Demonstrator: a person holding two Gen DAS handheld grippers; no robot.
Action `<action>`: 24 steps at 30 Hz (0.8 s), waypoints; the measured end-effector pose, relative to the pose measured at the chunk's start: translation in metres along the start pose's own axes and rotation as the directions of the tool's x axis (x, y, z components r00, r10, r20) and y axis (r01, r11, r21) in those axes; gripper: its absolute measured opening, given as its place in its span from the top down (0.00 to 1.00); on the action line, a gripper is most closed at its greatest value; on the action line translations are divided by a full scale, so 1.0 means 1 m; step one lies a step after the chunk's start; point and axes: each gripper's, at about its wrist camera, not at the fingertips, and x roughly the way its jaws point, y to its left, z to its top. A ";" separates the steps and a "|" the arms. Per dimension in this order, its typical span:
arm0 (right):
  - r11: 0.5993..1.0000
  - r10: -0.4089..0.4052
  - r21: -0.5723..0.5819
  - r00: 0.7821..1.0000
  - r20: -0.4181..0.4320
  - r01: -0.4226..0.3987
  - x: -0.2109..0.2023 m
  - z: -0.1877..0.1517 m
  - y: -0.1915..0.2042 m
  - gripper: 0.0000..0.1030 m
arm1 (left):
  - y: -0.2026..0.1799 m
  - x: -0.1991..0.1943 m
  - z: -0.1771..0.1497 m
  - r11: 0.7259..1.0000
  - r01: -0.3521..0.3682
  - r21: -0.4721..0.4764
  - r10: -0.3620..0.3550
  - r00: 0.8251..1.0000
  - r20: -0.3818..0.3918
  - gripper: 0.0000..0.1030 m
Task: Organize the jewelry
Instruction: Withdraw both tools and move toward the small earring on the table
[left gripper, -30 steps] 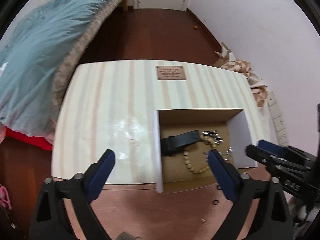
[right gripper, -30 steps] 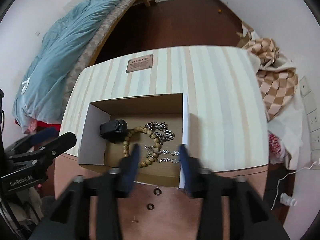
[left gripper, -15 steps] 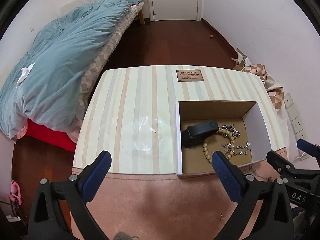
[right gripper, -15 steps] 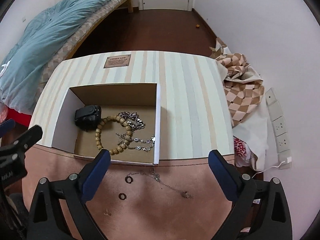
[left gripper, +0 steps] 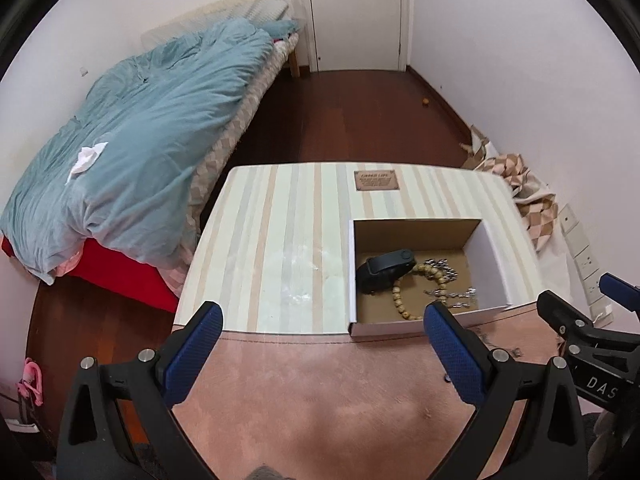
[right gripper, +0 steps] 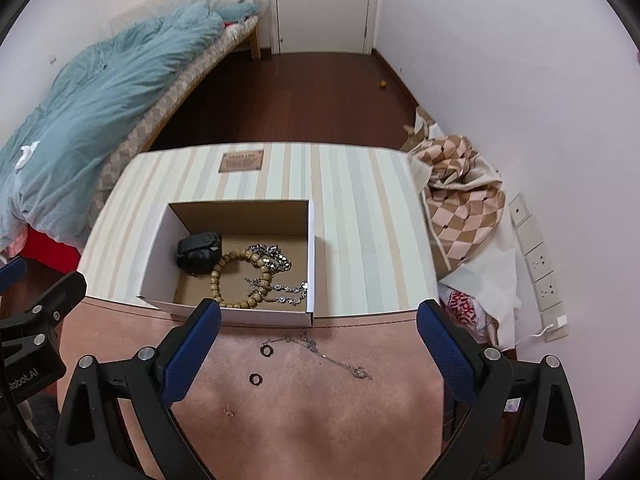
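Cardboard box (right gripper: 240, 216) holds wooden bracelet (right gripper: 236, 276); thin chain (right gripper: 332, 356) outside; left gripper (left gripper: 320, 344), right gripper (right gripper: 318, 344) both released, empty.

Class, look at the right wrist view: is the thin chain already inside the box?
No, the chain lies on the pink mat outside the box.

Striped cream-beige tablecloth (right gripper: 360, 216), pink mat (right gripper: 320, 408), blue gripper pads (right gripper: 192, 352), teal duvet (left gripper: 152, 152) at 10 o'clock, tan-checked cloth (right gripper: 464, 208).
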 end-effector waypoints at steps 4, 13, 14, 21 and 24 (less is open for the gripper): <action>1.000 0.002 0.006 0.999 0.047 -0.002 -0.031 -0.005 -0.001 0.03 | -0.002 -0.026 -0.005 1.000 0.021 -0.007 -0.020 0.999 0.030 0.00; 1.000 -0.005 0.012 0.990 0.143 0.003 -0.092 -0.017 -0.006 0.03 | -0.002 -0.083 -0.014 0.999 0.039 -0.025 -0.036 0.993 0.115 0.00; 1.000 -0.001 0.016 0.989 0.149 -0.001 -0.098 -0.019 -0.007 0.03 | -0.002 -0.088 -0.016 0.999 0.040 -0.024 -0.037 0.992 0.122 0.00; 0.999 0.007 0.033 0.984 0.179 -0.013 -0.124 -0.028 -0.015 0.03 | -0.002 -0.112 -0.022 0.998 0.054 -0.016 -0.051 0.989 0.141 0.00; 0.999 0.010 0.037 0.983 0.184 -0.017 -0.130 -0.031 -0.016 0.03 | -0.005 -0.118 -0.026 0.998 0.062 -0.011 -0.060 0.988 0.140 0.01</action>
